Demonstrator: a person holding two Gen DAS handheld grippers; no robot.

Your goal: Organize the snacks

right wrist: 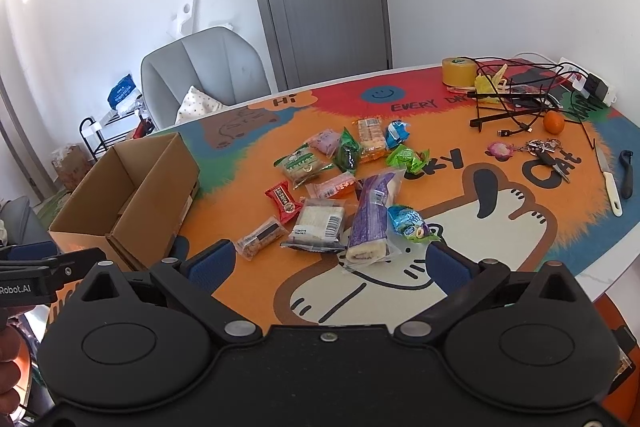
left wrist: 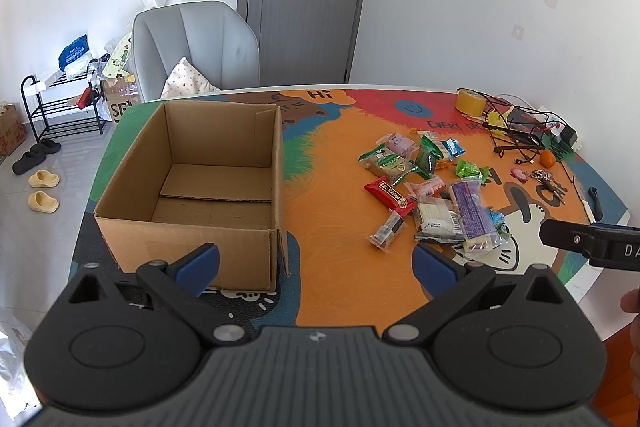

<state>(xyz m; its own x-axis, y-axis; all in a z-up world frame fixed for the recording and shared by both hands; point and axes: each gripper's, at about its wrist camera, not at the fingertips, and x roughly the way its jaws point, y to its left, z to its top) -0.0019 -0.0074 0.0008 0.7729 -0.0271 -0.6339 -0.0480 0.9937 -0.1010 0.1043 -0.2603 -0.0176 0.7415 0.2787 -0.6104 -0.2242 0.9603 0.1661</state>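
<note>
Box (left wrist: 192, 195): empty, open-topped, left on the table (left wrist: 328, 227), ready for filling. Snacks (right wrist: 332, 187): loose heap to its right (none packed yet). Your left gripper (left wrist: 316, 263) and right gripper (right wrist: 332, 259): both released, holding nothing, poised near the table's edge for a first pick.

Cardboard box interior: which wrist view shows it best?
Left wrist view: the cardboard box faces the camera, with its bare floor and all inner walls visible. The right wrist view shows the box obliquely at left, its near wall hiding most of the floor.
</note>
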